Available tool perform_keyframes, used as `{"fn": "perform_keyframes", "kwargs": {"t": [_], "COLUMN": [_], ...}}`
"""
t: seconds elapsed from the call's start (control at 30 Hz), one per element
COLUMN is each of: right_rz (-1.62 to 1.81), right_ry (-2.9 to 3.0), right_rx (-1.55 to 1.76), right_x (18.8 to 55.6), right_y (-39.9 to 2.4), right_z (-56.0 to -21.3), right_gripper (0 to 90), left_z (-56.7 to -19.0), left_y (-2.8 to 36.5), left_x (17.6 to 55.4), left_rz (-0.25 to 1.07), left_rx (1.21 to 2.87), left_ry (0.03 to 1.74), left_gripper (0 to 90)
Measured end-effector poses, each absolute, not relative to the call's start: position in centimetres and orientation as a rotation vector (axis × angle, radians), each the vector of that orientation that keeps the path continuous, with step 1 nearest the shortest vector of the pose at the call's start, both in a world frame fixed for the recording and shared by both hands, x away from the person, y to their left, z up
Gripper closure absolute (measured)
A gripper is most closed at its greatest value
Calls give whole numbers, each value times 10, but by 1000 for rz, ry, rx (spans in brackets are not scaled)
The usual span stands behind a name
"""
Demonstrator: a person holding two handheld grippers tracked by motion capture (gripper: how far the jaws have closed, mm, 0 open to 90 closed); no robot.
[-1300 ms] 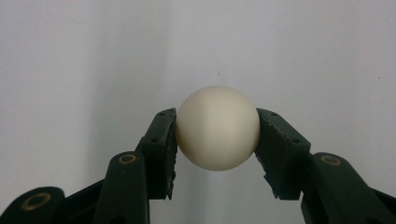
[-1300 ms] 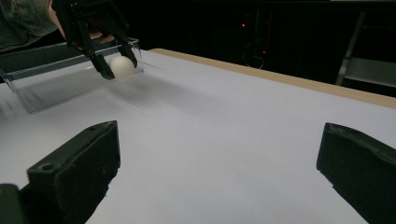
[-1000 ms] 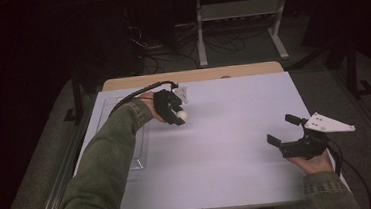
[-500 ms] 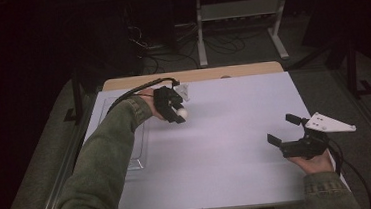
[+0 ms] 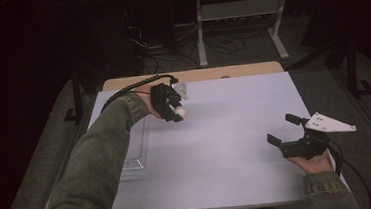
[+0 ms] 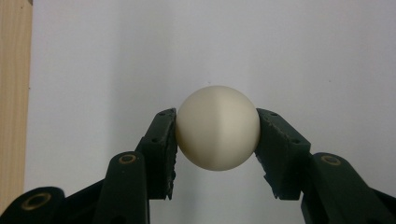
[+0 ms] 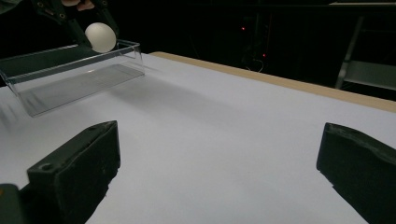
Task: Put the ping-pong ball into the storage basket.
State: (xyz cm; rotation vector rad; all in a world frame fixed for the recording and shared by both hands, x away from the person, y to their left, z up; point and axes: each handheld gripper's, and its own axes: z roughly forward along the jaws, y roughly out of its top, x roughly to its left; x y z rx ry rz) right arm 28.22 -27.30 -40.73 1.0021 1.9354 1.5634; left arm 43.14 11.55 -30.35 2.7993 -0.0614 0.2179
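Note:
A white ball point(image 6: 217, 127) sits squeezed between the two black jaws of my left gripper point(image 5: 175, 111), held above the white table at its far left. In the right gripper view the same ball point(image 7: 100, 37) hangs just over the far rim of a clear plastic tray point(image 7: 70, 74). That tray point(image 5: 137, 148) lies along the table's left side, partly under the person's green sleeve. My right gripper point(image 5: 285, 130) rests low near the table's right edge, jaws wide apart with nothing between them.
The white table top point(image 5: 226, 131) has a wooden strip point(image 5: 196, 75) along its far edge. Beyond it stand a metal frame point(image 5: 236, 10) and loose cables on a dark floor. A black cable point(image 5: 137, 84) trails from the left gripper.
The left gripper with the ball has shifted slightly toward the far left. The right gripper has stayed where it was.

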Motion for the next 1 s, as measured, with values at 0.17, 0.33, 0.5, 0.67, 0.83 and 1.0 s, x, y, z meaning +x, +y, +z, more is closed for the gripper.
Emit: {"fn": "perform_keyframes", "kwargs": {"t": [0.17, 0.33, 0.5, 0.67, 0.83, 1.0], "right_rz": [1563, 1565, 1568, 1568, 1572, 1572], "right_ry": [1936, 1933, 1929, 1933, 1930, 1931], "right_rx": [1002, 1000, 999, 993, 993, 989], "right_x": [282, 282, 282, 282, 281, 281], "right_y": [-273, -273, -273, -272, -272, -272], "right_z": [-407, -406, -406, -406, -405, -405], "right_gripper": [0, 0, 0, 0, 0, 0], "left_z": [-295, -290, -285, -277, -272, -272], "left_y": [118, 119, 118, 119, 119, 119], "left_x": [426, 424, 419, 416, 412, 409], "left_rz": [228, 218, 209, 200, 187, 172], "left_rx": [2811, 2822, 2837, 2834, 2841, 2852], "left_ry": [-66, -59, -73, -74, -87, -94], "left_gripper": [507, 507, 507, 508, 507, 507]}}
